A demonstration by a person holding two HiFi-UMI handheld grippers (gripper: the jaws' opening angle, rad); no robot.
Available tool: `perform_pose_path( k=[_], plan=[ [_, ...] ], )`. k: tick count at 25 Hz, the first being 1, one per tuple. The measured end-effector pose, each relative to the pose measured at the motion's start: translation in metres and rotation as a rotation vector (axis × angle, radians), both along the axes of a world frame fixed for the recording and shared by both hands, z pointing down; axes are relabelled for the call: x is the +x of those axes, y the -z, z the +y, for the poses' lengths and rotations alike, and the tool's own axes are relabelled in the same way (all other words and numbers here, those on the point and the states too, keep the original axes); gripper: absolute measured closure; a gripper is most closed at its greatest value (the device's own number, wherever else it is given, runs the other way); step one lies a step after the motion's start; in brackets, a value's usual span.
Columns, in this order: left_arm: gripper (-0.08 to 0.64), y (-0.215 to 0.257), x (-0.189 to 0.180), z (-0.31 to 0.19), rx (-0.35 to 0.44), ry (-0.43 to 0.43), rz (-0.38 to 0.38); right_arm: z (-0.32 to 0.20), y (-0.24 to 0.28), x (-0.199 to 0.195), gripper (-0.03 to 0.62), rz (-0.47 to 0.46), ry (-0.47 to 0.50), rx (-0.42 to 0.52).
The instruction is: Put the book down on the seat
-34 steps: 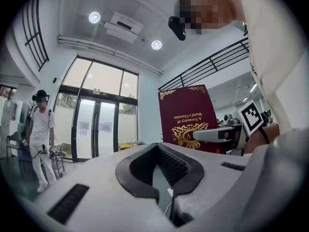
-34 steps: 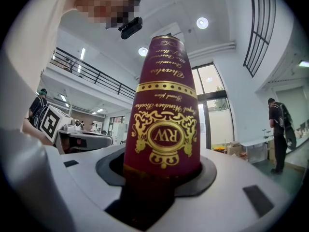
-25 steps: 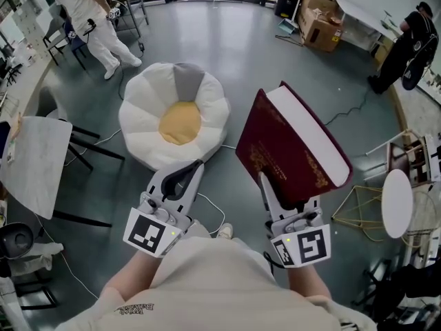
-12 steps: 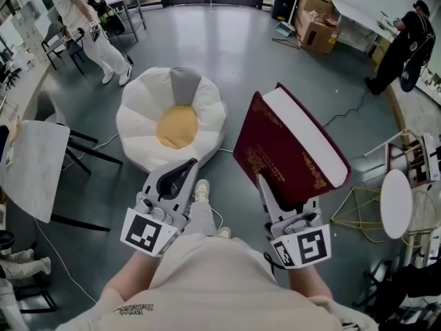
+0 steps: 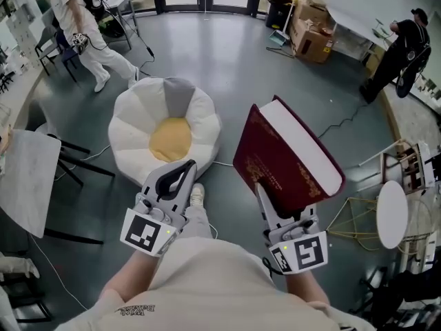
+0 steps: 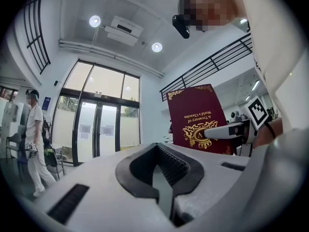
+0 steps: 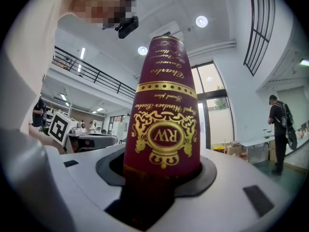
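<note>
The maroon book (image 5: 275, 161) stands on end in the air. Its long axis is near upright, tipped a little toward 1 o'clock in the head view, with the gold lettering upside down and the spine facing the right gripper view; it hangs at 3 o'clock from the flower-shaped seat (image 5: 131, 126), well apart from it. The right gripper (image 5: 270, 200) is clamped across the book's lower end, one jaw on each cover, while the left gripper (image 5: 185, 167), at the seat's 6 o'clock, has its jaws together on nothing.

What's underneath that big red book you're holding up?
The right tool clamps the red book at its lower edge. Grey floor shows around it; whatever lies directly beneath is covered by the book.
</note>
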State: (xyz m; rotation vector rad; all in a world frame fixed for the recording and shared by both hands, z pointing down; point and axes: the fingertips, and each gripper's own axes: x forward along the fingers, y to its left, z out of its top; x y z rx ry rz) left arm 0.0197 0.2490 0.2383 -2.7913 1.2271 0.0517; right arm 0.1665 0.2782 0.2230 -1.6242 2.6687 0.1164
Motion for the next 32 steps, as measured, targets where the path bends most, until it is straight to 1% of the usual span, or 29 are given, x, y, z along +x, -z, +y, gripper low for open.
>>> perform_pose_path(
  k=[4, 7, 12, 14, 16, 18, 22, 25, 32],
  plan=[
    [0.557, -0.002, -0.008, -0.033, -0.005, -0.004, -0.002, -0.031, -0.004, -0.007, 0.364, -0.002, -0.009, -0.013],
    [0.557, -0.008, -0.014, -0.06, -0.015, -0.003, 0.011, -0.056, -0.012, -0.013, 0.364, 0.004, -0.009, -0.027],
    [0.557, -0.011, -0.018, -0.122, -0.048, -0.012, 0.012, -0.113, -0.014, -0.017, 0.364, 0.015, -0.024, -0.06],
    [0.557, -0.009, -0.018, -0.147, -0.05, -0.025, 0.021, -0.138, -0.012, -0.02, 0.364, 0.016, -0.028, -0.066],
    [0.557, -0.01, -0.022, -0.171, -0.047, -0.036, 0.008, -0.163, -0.012, -0.024, 0.364, 0.013, -0.029, -0.072],
    [0.557, -0.009, -0.03, -0.194, -0.05, -0.036, 0.003, -0.186, -0.012, -0.032, 0.364, 0.015, -0.027, -0.075],
    [0.557, -0.004, -0.053, -0.238, -0.062, -0.021, 0.025, -0.234, -0.011, -0.053, 0.364, 0.017, -0.025, -0.081],
    [0.557, -0.001, -0.067, -0.271, -0.068, -0.019, 0.02, -0.269, -0.005, -0.066, 0.364, 0.017, -0.02, -0.079],
    [0.557, 0.007, -0.095, -0.341, -0.06, -0.044, 0.022, -0.342, 0.007, -0.094, 0.364, 0.026, -0.039, -0.066]
  ],
)
